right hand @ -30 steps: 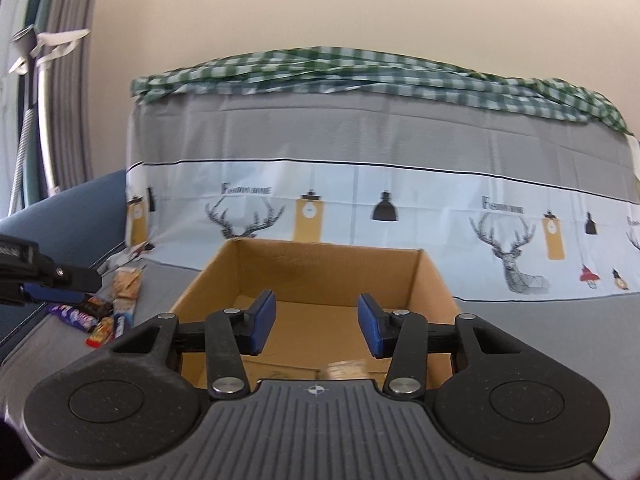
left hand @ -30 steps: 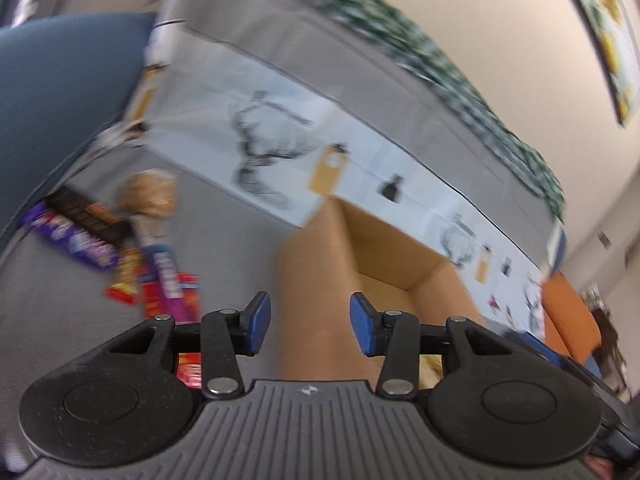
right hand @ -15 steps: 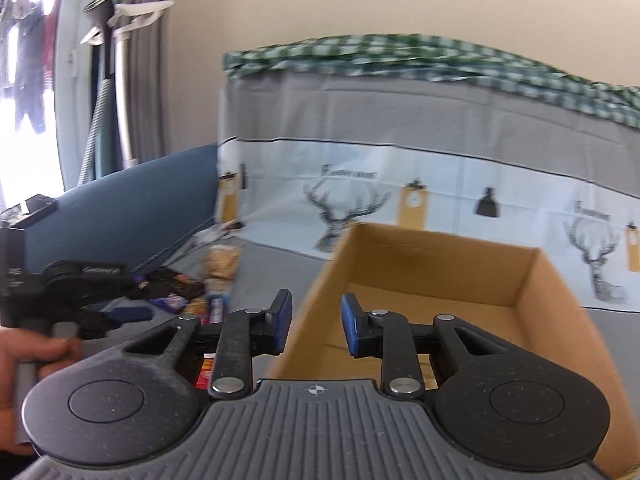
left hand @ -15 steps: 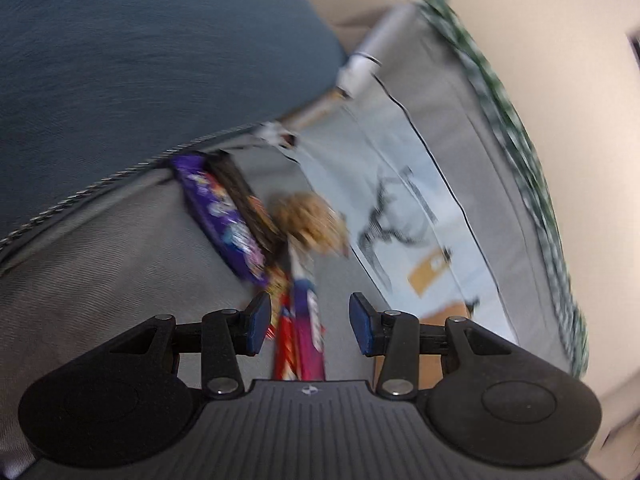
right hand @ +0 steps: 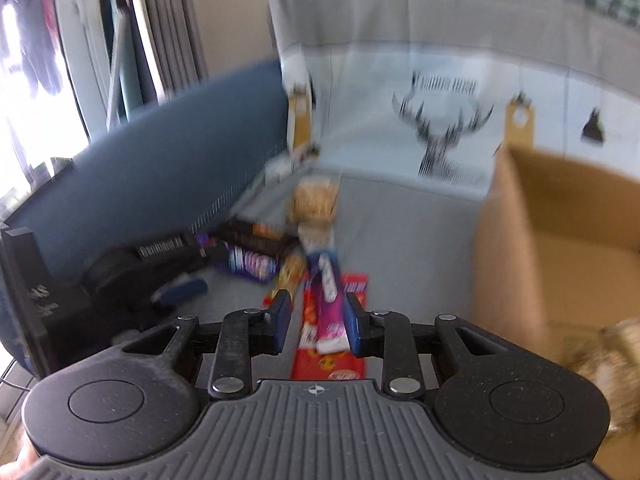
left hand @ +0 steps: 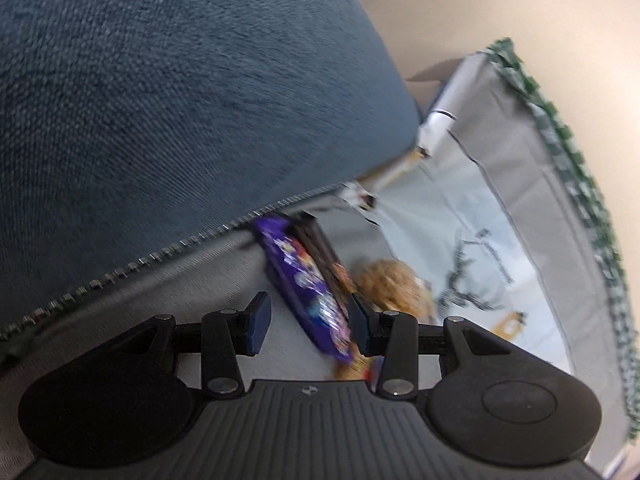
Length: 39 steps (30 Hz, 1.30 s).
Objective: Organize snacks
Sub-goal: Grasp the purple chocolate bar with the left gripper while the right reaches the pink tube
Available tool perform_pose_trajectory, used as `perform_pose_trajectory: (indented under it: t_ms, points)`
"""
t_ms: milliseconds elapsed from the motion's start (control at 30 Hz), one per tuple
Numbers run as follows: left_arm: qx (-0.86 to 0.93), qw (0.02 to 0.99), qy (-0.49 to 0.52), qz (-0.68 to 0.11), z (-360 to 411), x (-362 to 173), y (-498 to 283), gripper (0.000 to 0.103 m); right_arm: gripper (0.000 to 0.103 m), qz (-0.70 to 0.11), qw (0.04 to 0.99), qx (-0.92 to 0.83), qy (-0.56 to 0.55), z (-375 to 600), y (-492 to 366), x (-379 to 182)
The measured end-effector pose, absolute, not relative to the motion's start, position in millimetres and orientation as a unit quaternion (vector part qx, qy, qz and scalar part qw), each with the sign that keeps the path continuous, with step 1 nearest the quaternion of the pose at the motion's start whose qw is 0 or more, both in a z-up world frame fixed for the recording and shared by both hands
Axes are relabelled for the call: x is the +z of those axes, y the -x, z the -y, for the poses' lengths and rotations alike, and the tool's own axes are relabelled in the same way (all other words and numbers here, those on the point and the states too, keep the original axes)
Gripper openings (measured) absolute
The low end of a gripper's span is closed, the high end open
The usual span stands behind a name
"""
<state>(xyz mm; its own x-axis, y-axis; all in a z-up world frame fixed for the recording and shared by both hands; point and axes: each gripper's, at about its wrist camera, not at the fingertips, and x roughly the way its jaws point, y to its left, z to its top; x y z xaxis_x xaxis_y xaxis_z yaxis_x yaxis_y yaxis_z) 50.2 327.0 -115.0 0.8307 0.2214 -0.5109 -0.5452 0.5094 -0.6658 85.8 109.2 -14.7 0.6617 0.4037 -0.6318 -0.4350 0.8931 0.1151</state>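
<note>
A pile of snacks lies on the grey cushion. In the left wrist view a purple bar (left hand: pixel 308 292) lies between my open left gripper's (left hand: pixel 308 320) fingers, with a dark bar (left hand: pixel 320 248) and a cookie pack (left hand: pixel 394 286) beyond. In the right wrist view my open right gripper (right hand: pixel 314 322) hovers over a pink-and-blue bar (right hand: pixel 330 300) lying on a red pack (right hand: pixel 332 356). The purple bar (right hand: pixel 250 266), dark bar (right hand: pixel 256 236) and cookie pack (right hand: pixel 314 204) lie further off. The left gripper (right hand: pixel 160 276) shows at the left. The cardboard box (right hand: pixel 560 248) stands at the right.
A blue sofa armrest (left hand: pixel 180 100) rises left of the snacks. A deer-print cloth (right hand: pixel 440 128) hangs behind. A snack pack (right hand: pixel 608 360) lies inside the box. A window and curtains (right hand: pixel 80 40) are at far left.
Both grippers swung left from the box toward the snack pile. The left gripper closed in on the purple bar. The right gripper now sits over the pink-and-blue bar.
</note>
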Motion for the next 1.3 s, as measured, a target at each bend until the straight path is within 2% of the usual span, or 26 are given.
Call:
perform_pose_trajectory:
  t_ms: [67, 167, 367, 400, 467, 567, 600, 733, 800, 833, 933, 1167, 1300]
  points:
    - [0.246, 0.85, 0.428, -0.184, -327, -116, -53, 0.047, 0.046, -0.364, 0.902, 0.229, 0.038, -118, -95, -26]
    - [0.254, 0.854, 0.412, -0.191, -327, -118, -60, 0.047, 0.057, -0.387, 0.894, 0.219, 0.057, -125, -106, -43]
    - [0.251, 0.86, 0.399, -0.198, -327, -123, -74, 0.053, 0.067, -0.444, 0.867, 0.217, 0.067, -128, -128, -71]
    - [0.247, 0.863, 0.392, -0.2, -327, -123, -78, 0.056, 0.068, -0.445, 0.866, 0.217, 0.072, -128, -128, -73]
    - [0.246, 0.87, 0.375, -0.204, -324, -123, -84, 0.056, 0.073, -0.443, 0.865, 0.221, 0.086, -131, -128, -75]
    - [0.249, 0.877, 0.355, -0.209, -324, -123, -93, 0.056, 0.075, -0.446, 0.86, 0.229, 0.09, -134, -131, -74]
    - [0.249, 0.877, 0.353, -0.208, -324, -123, -94, 0.055, 0.075, -0.448, 0.859, 0.233, 0.09, -135, -131, -74]
    - [0.253, 0.881, 0.334, -0.22, -325, -123, -98, 0.034, 0.075, -0.449, 0.854, 0.24, 0.104, -138, -131, -74]
    - [0.246, 0.882, 0.335, -0.223, -327, -123, -97, 0.028, 0.075, -0.447, 0.854, 0.242, 0.111, -139, -130, -74]
    - [0.243, 0.883, 0.333, -0.224, -327, -122, -97, 0.025, 0.073, -0.447, 0.854, 0.243, 0.111, -139, -130, -74]
    - [0.23, 0.889, 0.325, -0.226, -327, -118, -93, 0.019, 0.055, -0.441, 0.855, 0.25, 0.108, -137, -128, -72]
    - [0.199, 0.891, 0.333, -0.237, -324, -108, -76, 0.015, 0.037, -0.434, 0.863, 0.244, 0.089, -128, -112, -62]
    - [0.171, 0.889, 0.345, -0.247, -319, -100, -63, 0.014, 0.032, -0.429, 0.864, 0.243, 0.097, -122, -90, -56]
